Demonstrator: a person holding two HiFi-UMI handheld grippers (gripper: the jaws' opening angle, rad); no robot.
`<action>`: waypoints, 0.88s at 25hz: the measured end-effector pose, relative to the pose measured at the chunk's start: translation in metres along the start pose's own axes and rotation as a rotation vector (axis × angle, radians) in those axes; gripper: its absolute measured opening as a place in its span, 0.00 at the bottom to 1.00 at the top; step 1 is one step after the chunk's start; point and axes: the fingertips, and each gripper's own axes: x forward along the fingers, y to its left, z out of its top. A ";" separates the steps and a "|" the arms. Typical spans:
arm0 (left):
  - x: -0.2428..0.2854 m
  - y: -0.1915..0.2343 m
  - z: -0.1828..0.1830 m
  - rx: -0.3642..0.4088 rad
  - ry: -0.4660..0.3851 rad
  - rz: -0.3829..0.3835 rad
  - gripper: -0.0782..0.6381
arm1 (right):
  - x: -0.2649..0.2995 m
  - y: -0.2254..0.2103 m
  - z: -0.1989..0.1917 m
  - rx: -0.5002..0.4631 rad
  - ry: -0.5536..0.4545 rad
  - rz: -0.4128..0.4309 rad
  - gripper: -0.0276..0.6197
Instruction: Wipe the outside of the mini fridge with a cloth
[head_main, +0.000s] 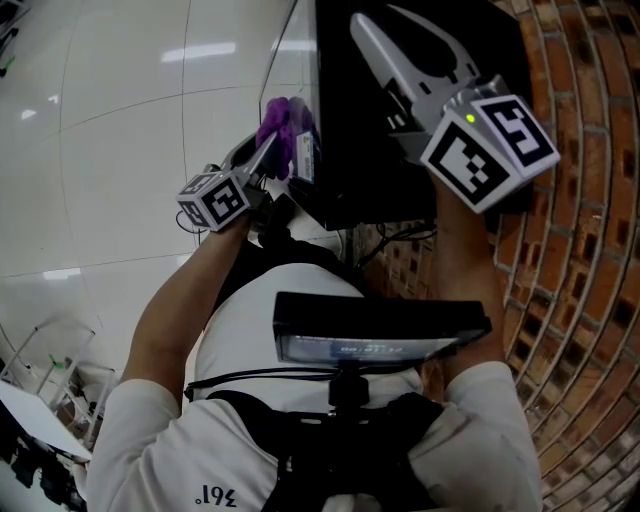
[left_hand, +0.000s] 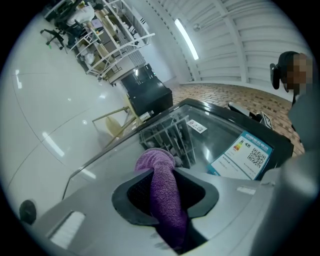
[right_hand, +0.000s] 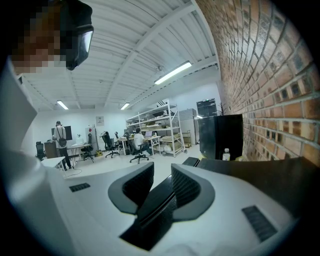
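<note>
Two tools: left tool (left_hand: 165, 192) clamps purple cloth (left_hand: 156, 161), its tail hidden; right tool (right_hand: 162, 182) gapes empty.

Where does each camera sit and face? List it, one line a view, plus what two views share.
Head view: on the head, steeply down on both forearms, left gripper, right gripper, black mini fridge.
Left gripper view: along jaws shut on the purple cloth, towards the fridge's glass door; torso at right.
Right gripper view: along empty, parted jaws into the room, brick wall right; torso at left.
Shared: the cloth, head and left gripper views.
</note>
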 end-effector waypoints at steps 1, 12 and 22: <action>0.001 0.005 -0.002 0.002 0.007 0.008 0.25 | 0.000 0.000 0.000 0.000 0.000 0.000 0.19; 0.015 0.058 -0.023 0.019 0.078 0.119 0.25 | 0.000 0.000 0.000 -0.001 0.002 -0.002 0.19; 0.021 0.103 -0.044 0.043 0.179 0.233 0.25 | -0.001 0.001 0.001 0.000 0.003 -0.005 0.19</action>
